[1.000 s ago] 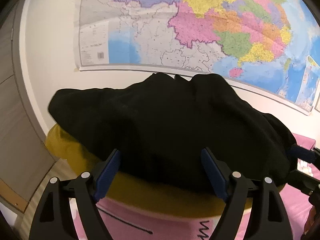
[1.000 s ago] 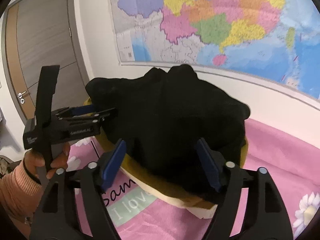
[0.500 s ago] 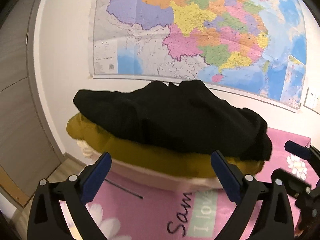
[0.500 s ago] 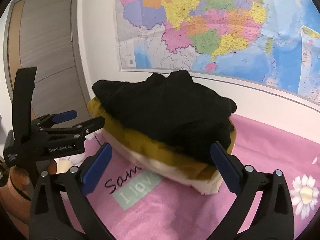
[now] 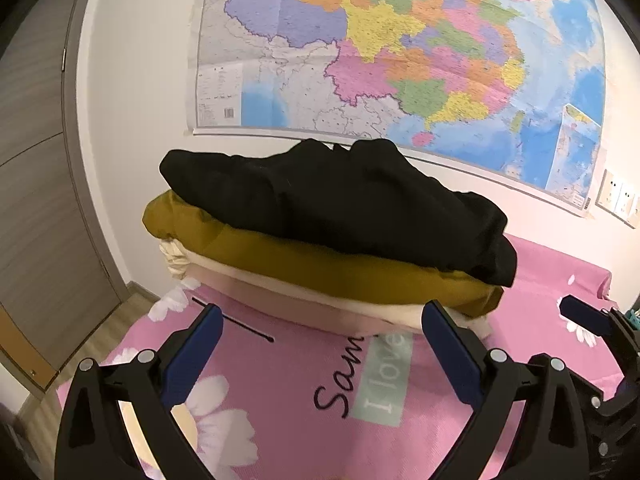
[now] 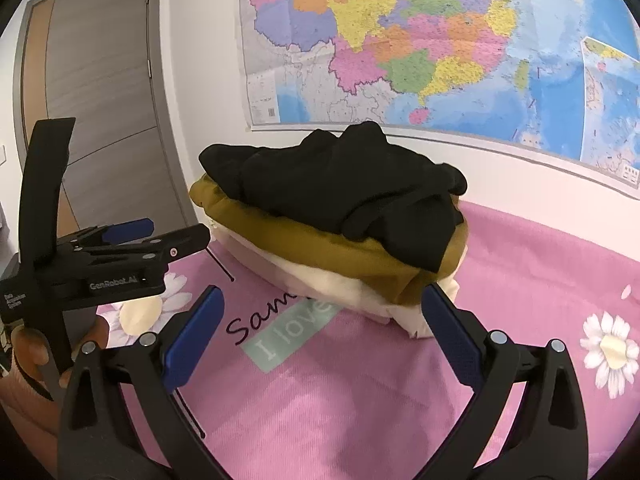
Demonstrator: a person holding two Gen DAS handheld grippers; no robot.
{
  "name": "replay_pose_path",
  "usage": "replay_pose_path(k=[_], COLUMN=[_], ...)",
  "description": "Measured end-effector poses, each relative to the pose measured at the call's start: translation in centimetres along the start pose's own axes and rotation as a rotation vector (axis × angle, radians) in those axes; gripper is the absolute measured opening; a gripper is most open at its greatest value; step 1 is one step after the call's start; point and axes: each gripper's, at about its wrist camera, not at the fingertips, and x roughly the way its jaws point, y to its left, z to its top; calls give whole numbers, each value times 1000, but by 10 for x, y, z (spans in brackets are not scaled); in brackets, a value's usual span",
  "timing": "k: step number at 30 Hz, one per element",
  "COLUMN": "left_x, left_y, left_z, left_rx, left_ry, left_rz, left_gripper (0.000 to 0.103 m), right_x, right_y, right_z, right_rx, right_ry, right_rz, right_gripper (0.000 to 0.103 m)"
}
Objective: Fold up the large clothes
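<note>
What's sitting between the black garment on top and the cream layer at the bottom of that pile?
A mustard-yellow folded garment lies between the black garment and the cream layer; both wrist views show it.

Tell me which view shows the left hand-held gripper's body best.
The right wrist view: the black left hand-held gripper appears side-on with its handle and the holding hand. The left wrist view shows only its own blue-padded fingers, spread open.

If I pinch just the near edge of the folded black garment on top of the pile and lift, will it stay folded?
Probably not. The black garment looks soft and rumpled, so a one-edge pinch would likely let it unfold and droop. It lies loose on the mustard garment, overhanging its right end, so it may slide off. Being cloth, it seems light and not fragile.
</note>
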Motion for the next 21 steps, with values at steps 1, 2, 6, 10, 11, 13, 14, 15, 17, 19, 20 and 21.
replay_pose_path(k=[1, 2, 6, 10, 11, 13, 14, 15, 17, 19, 20, 21], left_x=[-2, -3, -7, -9, -10, -11, -12, -12, -12, -13, -13, -14], left_y=[0, -1, -4, -5, -6, -7, -7, -7, -7, -8, -9, -9], left_z=[-1, -2, -5, -7, -8, -9, -9, -9, -10, -11, -11, -11], left_rx=[-4, -4, -2, -4, -4, -4, -3, -3, -1, 1, 2, 3], left_ry=[3, 2, 2, 3, 4, 4, 5, 7, 8, 10, 12, 10], left_rz=[-3, -2, 6, 15, 15, 14, 15, 13, 12, 13, 11, 12], left_gripper=[96, 96, 96, 96, 96, 96, 96, 96, 96, 96, 96, 96], right_x=[-1, -2, -6, -11, -11, -11, -11, -11, -12, -13, -13, -13], right_y=[0, 0, 2, 2, 2, 1, 2, 2, 2, 2, 2, 2], right_z=[-2, -3, -6, -7, -7, -7, -8, -8, -9, -8, -8, -8], right_rx=[1, -1, 0, -6, -6, -2, -3, -3, -2, -1, 0, 1], right_ry=[3, 5, -2, -11, -11, -12, -11, -10, -10, -11, -11, -12], right_rz=[5, 5, 4, 0, 3, 1, 3, 3, 6, 7, 8, 8], right_gripper=[97, 97, 97, 97, 97, 97, 97, 97, 97, 97, 97, 97])
